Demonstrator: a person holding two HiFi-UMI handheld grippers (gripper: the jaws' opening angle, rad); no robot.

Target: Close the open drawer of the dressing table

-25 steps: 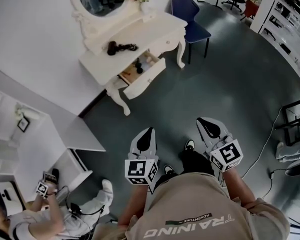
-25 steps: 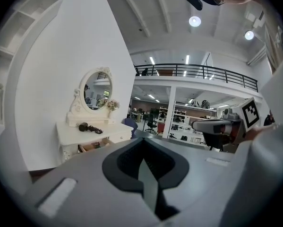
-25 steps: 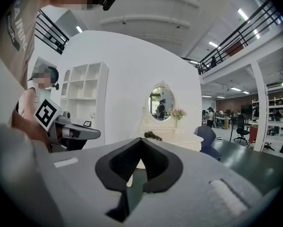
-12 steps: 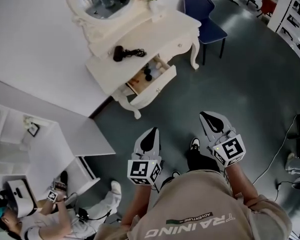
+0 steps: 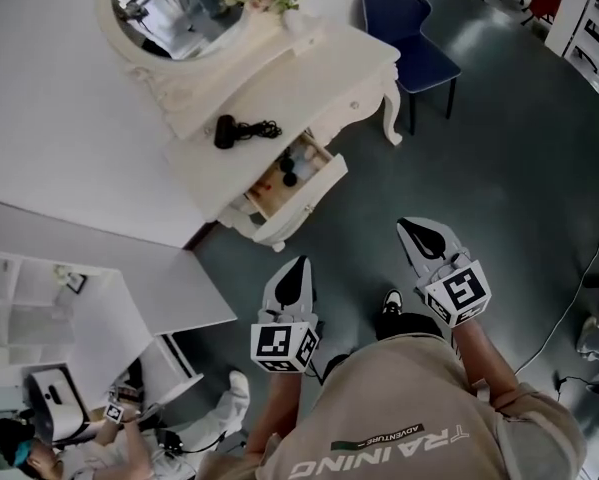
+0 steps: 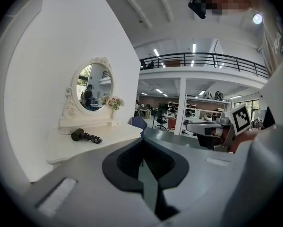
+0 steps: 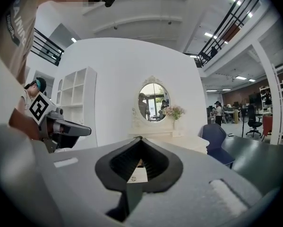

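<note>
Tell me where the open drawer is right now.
Head view, upper centre: the open drawer juts from the dressing table's front, just below the hair dryer and left of the blue chair.

Ahead of the grey, black-padded left gripper (image 5: 299,265) and right gripper (image 5: 409,226): a cream-white dressing table (image 5: 299,88), drawer (image 5: 279,180) wood-brown inside, black hair dryer (image 5: 226,131), navy chair (image 5: 411,30). Their marker cubes (image 5: 279,345) show black-and-white squares; floor (image 5: 499,168) dark grey.

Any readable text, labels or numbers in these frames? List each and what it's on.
"TRAINING": large print on the person's shirt, upside down in the head view.
"ADVENTURE": smaller print above it on the same shirt.
Left marker cube and right marker cube: square patterns only, no text.
</note>
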